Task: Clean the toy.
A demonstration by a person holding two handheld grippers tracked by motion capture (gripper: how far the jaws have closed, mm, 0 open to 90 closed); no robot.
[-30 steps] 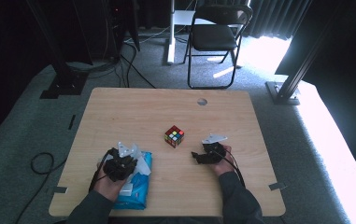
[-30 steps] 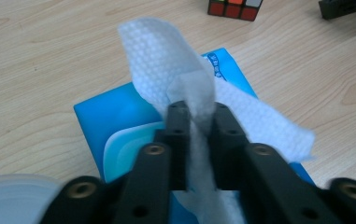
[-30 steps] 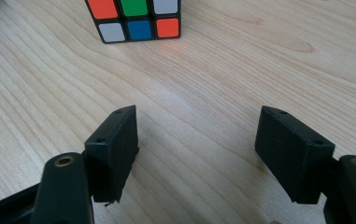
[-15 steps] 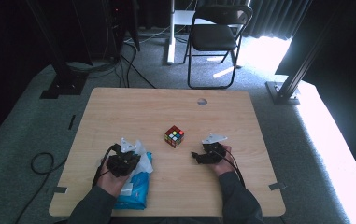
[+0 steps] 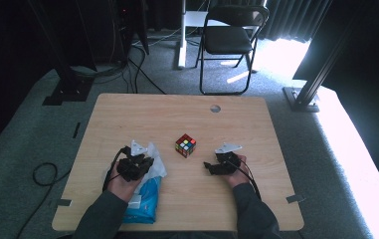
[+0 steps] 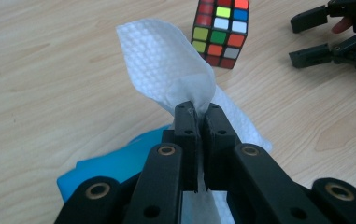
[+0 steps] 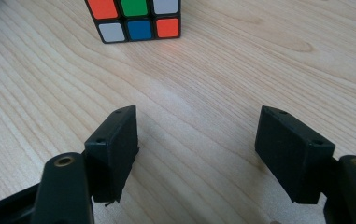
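1. At a wooden table (image 5: 127, 119), the left gripper (image 6: 198, 114) has its jaws pressed together on a white wipe (image 6: 166, 60), which rises from the jaw tips in a dimpled, folded sheet.

2. The wipe comes out of a blue packet (image 5: 144, 199) lying flat near the table's front edge, under the left hand (image 5: 122, 181); in the left gripper view the packet shows just below and left of the jaws.

3. The right gripper (image 7: 196, 140) rests on the tabletop with its jaws wide apart and nothing between them, bare wood showing in the gap.

4. A colour cube (image 5: 185, 145) sits upright on the table between the two grippers, touching neither; it lies just ahead of the right gripper's open jaws, and beyond the raised wipe as seen from the left gripper.

5. In the left gripper view, the lifted wipe stands partly in front of the cube's lower left corner, and the right gripper's black fingers (image 6: 313, 53) point in from the upper right, apart from both.

6. A round hole (image 5: 215, 108) pierces the tabletop near its far edge, well apart from everything in hand.

7. Beyond the table, a black folding chair (image 5: 227, 40) stands on grey carpet, with cables (image 5: 137, 64) trailing across the floor to its left and a black metal stand (image 5: 309, 92) at the right.
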